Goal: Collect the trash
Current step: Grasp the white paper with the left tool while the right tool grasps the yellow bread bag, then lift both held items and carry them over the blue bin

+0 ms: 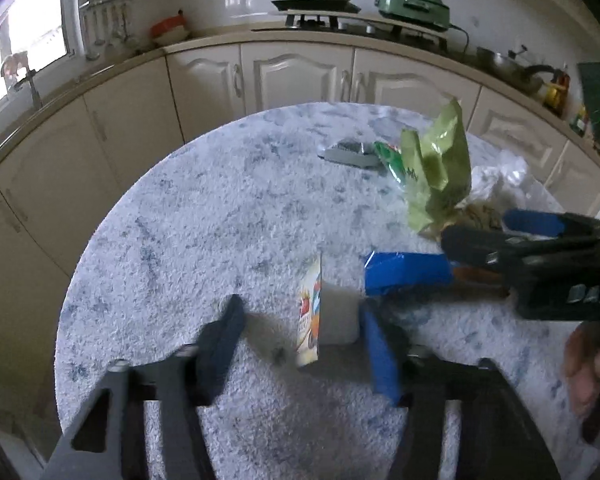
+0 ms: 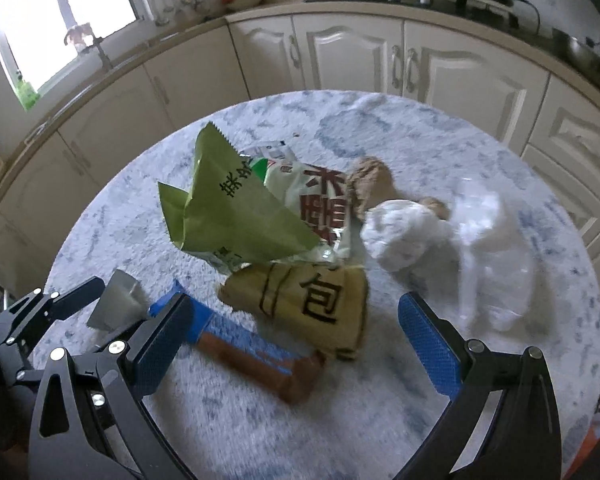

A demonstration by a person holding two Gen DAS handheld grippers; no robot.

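Here, left gripper part-open w/ small carton between fingers, untouched; right gripper wide open, empty, over wrappers on bench.

Far and left, the table lies bare; wrappers and a crumpled bag crowd its right.

Two green wrappers, one blue wrapper.

Crumpled green snack bag, tan bread wrapper, blue wrapper and white plastic bag litter the desk.
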